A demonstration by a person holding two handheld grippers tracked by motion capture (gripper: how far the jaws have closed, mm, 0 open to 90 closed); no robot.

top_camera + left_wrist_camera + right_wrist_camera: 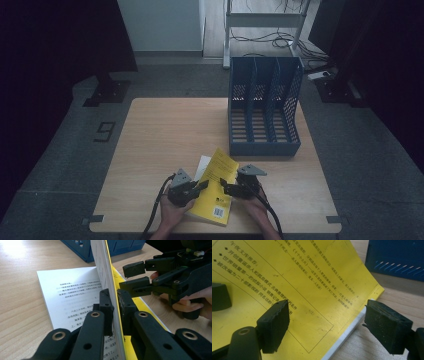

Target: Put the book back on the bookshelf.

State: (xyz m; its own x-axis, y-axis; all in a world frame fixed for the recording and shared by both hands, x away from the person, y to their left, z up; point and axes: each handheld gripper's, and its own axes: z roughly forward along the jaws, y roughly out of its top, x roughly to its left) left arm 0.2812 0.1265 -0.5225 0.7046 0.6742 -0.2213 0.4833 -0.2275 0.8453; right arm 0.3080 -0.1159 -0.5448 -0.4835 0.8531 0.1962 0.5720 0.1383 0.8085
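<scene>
A yellow paperback book (220, 186) lies near the table's front edge, partly opened. In the left gripper view my left gripper (115, 302) is shut on the yellow cover and a thin sheaf of pages (103, 270), holding them up on edge over a flat printed white page (70, 295). My right gripper (225, 188) faces it from the right with its jaws open (130, 276). In the right gripper view the right gripper (329, 323) straddles the book's edge: one pad over the yellow cover (312, 277), the other over bare wood. Nothing is pinched.
A blue three-slot file rack (264, 107) stands at the table's back right, just beyond the book (397, 257). The wooden table (165, 130) stretches bare to the left and back. A hand (190, 306) holds the right gripper; cables trail off the front edge.
</scene>
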